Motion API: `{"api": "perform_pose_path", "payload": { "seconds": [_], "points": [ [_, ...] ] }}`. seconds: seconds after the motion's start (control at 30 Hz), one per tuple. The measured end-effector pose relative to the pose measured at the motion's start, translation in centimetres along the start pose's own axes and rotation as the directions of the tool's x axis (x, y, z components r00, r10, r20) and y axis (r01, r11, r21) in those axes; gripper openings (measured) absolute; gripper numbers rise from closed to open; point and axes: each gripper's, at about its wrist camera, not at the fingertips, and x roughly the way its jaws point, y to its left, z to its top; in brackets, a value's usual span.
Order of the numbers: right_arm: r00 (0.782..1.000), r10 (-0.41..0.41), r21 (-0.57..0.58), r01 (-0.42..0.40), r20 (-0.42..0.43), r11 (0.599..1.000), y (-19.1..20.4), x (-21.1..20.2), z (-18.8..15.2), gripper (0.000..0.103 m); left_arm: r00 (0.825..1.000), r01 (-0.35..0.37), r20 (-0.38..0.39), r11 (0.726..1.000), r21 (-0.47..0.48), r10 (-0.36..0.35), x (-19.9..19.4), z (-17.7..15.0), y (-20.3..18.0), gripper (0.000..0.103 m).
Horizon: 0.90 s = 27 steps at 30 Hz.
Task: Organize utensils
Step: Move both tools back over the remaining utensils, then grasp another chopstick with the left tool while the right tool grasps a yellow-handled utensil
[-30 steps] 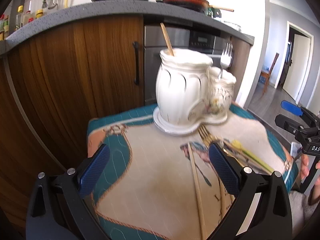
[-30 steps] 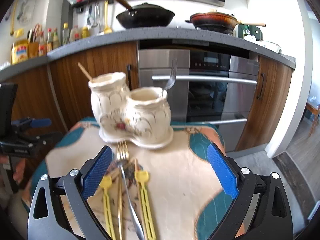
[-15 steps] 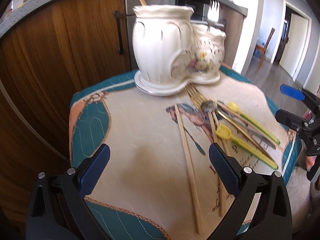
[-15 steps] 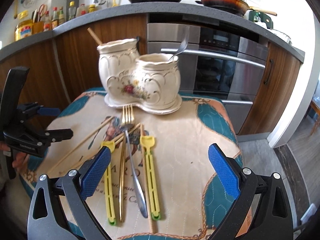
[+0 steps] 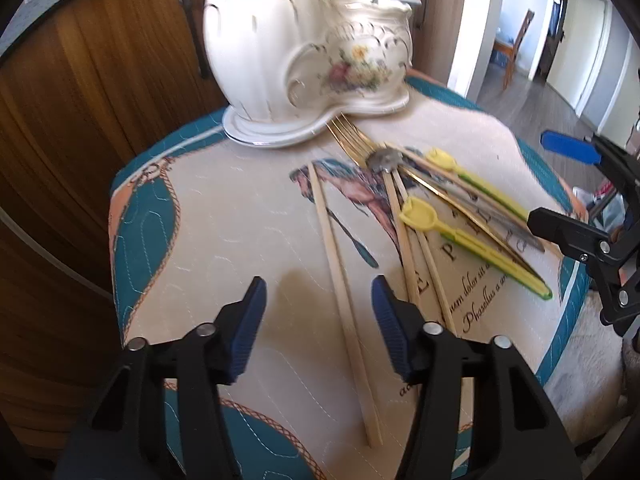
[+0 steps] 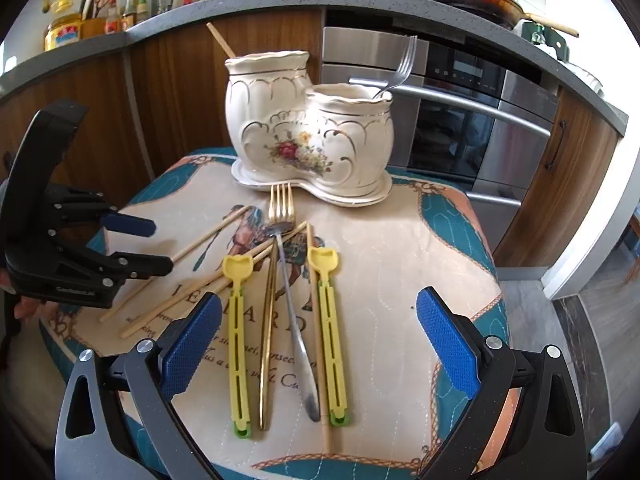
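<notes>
The left gripper (image 5: pixel 318 306) is seen half-narrowed, its jaws having just been closing over a loose wooden chopstick (image 5: pixel 340 276) that lies between the pads, untouched. The right gripper (image 6: pixel 318 340) is held wide, nothing in it. On the quilted cloth (image 6: pixel 400 280) bare room is left rightward — toward the edge. The ceramic holder (image 6: pixel 308 132) stands at the far edge; forks, spoon and yellow utensils (image 6: pixel 328 320) lie before it.

My right gripper (image 6: pixel 320 344) hangs wide open over the gold fork (image 6: pixel 272 280) and yellow scoops (image 6: pixel 239 332); ceramic holder (image 6: pixel 308 136) stands far.
</notes>
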Motion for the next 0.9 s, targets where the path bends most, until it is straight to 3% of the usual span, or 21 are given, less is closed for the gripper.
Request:
{"api": "perform_pose_path", "payload": {
  "seconds": [0.03,0.1,0.27,0.4,0.47,0.63,0.73,0.9],
  "points": [
    [1.0,0.007,-0.004,-0.007,-0.007,1.0,0.1,0.1,0.0,0.097,1.0,0.002,-0.016,1.0,0.004,-0.002,0.1,0.0,-0.2,0.052],
    [1.0,0.023,-0.006,-0.023,-0.02,1.0,0.3,0.3,0.0,0.097,0.999,0.015,-0.052,1.0,0.009,-0.014,0.6,0.0,-0.5,0.038],
    [0.996,0.058,0.005,-0.057,-0.069,0.998,0.8,1.1,-0.1,0.097,0.997,0.027,-0.076,1.0,-0.005,-0.028,0.9,0.4,-0.6,0.031],
    [0.993,0.079,-0.027,-0.082,-0.087,0.996,1.7,1.2,0.0,0.094,0.995,0.026,-0.094,1.0,0.007,-0.025,0.8,0.4,-0.7,0.016],
    [0.99,0.089,-0.052,-0.095,-0.108,0.994,2.5,1.6,0.2,0.083,0.996,0.019,-0.086,1.0,0.001,-0.019,0.8,0.4,-0.4,0.008],
    [0.98,0.103,-0.083,-0.119,-0.17,0.989,3.9,2.6,0.6,0.056,0.996,0.028,-0.08,0.999,-0.023,-0.03,0.4,0.0,0.6,0.006],
    [0.969,0.139,-0.077,-0.157,-0.204,0.985,4.3,3.0,0.6,0.044,0.997,0.032,-0.071,0.998,-0.05,-0.036,0.0,-0.4,1.3,0.006],
    [0.959,0.136,-0.065,-0.157,-0.248,0.986,4.5,4.1,0.7,0.034,0.998,0.028,-0.045,0.997,-0.07,-0.032,-0.9,-0.3,2.1,0.006]
  ]
}}
